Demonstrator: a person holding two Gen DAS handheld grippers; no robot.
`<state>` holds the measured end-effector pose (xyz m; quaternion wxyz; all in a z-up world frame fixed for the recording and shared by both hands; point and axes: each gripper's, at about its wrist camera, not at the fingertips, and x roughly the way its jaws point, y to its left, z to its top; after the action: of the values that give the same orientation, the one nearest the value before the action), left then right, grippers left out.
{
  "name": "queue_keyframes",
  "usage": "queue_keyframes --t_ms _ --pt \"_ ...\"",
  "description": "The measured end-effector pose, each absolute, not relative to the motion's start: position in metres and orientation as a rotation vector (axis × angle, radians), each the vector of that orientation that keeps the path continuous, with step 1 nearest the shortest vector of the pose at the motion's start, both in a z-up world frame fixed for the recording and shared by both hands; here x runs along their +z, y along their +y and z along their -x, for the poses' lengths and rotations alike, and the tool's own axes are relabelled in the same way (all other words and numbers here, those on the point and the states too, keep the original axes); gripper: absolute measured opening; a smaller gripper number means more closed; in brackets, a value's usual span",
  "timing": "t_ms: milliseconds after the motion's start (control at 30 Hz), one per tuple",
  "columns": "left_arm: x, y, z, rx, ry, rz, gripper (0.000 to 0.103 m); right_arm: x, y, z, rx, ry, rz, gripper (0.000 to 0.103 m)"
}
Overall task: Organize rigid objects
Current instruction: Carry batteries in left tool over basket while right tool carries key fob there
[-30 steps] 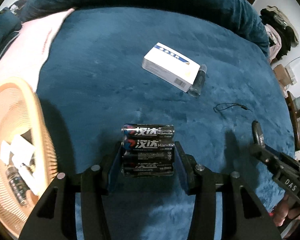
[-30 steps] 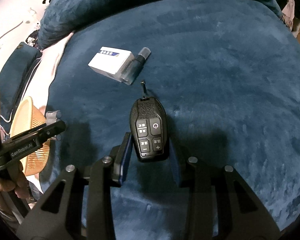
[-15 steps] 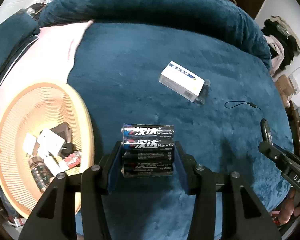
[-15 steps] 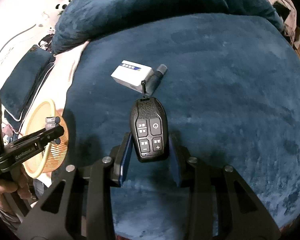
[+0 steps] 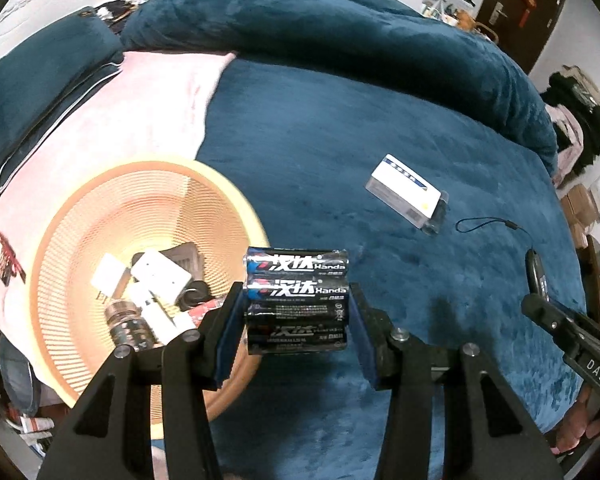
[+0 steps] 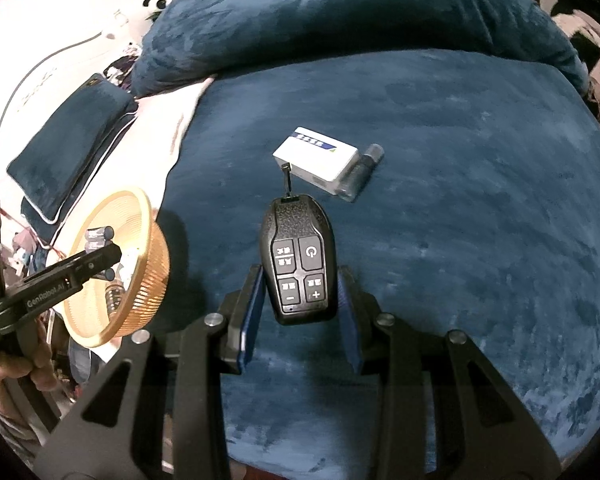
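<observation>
Left gripper clamps shrink-wrapped black-blue battery pack; right gripper clamps black four-button remote fob. Centre each load over round orange ribbed basket at left before releasing, clear of near rim.

The left gripper is covering both ends of the battery pack with its pads, and the pack is blocking part of the basket rim. Small things are lying heaped in the basket — white pieces, a ribbed cylinder — too jumbled to name. In the right wrist view the right gripper is hiding the sides of the remote, whose strap is crossing a corner of the white box. The dark tube beside the box is showing no readable detail.
</observation>
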<state>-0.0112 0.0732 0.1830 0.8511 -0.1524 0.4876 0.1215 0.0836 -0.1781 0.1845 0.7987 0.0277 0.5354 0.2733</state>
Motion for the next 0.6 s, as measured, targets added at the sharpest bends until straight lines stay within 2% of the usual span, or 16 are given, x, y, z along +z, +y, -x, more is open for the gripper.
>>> queue_keyframes --t_ms 300,367,400,600 --pt "0.184 0.102 0.029 0.309 1.017 0.365 0.051 0.194 -0.149 -0.074 0.637 1.138 -0.026 0.035" --pt "0.183 0.107 0.032 0.317 1.016 0.374 0.051 0.194 -0.144 -0.072 0.646 1.139 -0.020 0.032" --pt "0.183 0.109 0.033 0.322 1.016 0.377 0.051 0.195 -0.140 -0.070 0.653 1.140 -0.013 0.021" --pt "0.180 0.123 0.042 0.346 1.012 0.402 0.051 0.197 -0.124 -0.065 0.679 1.140 0.014 0.020"
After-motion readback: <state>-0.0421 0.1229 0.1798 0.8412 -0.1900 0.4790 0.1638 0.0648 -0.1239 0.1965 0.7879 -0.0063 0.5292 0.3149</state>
